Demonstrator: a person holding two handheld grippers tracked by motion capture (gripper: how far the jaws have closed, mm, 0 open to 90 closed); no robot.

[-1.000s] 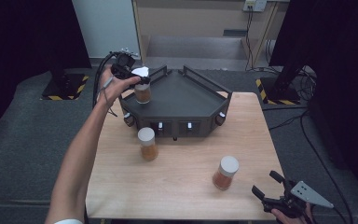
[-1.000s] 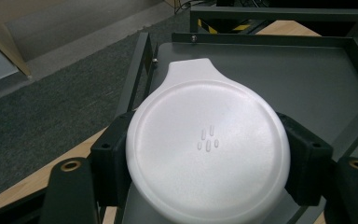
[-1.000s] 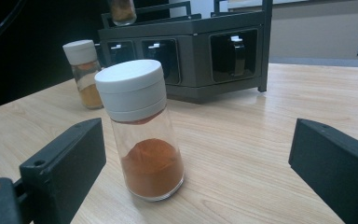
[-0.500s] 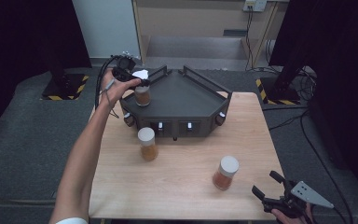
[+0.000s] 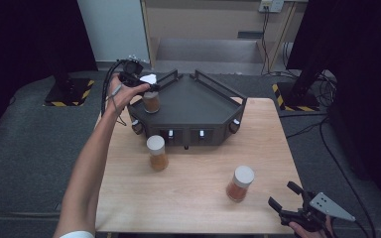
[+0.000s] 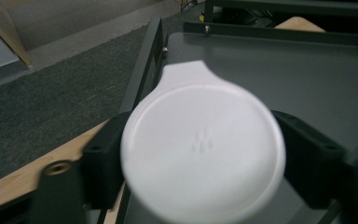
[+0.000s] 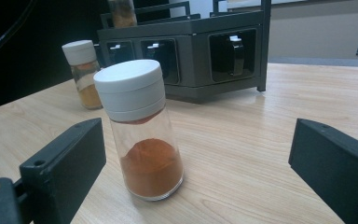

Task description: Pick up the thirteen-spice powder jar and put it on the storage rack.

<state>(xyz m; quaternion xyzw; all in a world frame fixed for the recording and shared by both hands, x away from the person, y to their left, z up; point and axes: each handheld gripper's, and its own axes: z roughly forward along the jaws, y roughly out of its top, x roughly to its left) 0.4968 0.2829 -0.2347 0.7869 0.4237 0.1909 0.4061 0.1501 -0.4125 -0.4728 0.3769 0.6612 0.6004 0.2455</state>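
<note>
Table (image 5: 188, 198), light wood; a dark angular rack (image 5: 198, 106) sits at its far edge, flat top with rails, slots on the front face.

3 spice jars, white lids, orange powder, all upright. Jar 1 (image 5: 151, 101) stands on the rack top at its left corner. Jar 2 (image 5: 157, 152) stands on the table just in front of the rack's left front. Jar 3 (image 5: 240, 183) stands near the table's front right corner.

Left gripper (image 5: 146, 85) is over jar 1. In the left gripper view its jaws flank the lid (image 6: 203, 147), 1 each side, camera looking down the jar's long axis. The jaws have just been opening, with the jar between them; they look apart now, not pressing, though the lid hides the pads. Reads as a release: jar 1 placed on the rack.

Right gripper (image 5: 290, 208) is at the front right corner, low, jaws wide apart, holding nothing. In the right gripper view jar 3 (image 7: 142, 135) stands just ahead of the jaws, between their lines but nearer the left jaw, long axis vertical, across the jaw plane.

Key relation: jar 3 lies straight ahead of the right gripper, toward the rack, close. The right hand is far nearer to it than the left. A short level push forward, shifted slightly left to centre it, should do before closing. Jar 2 is nearer the left hand.
</note>
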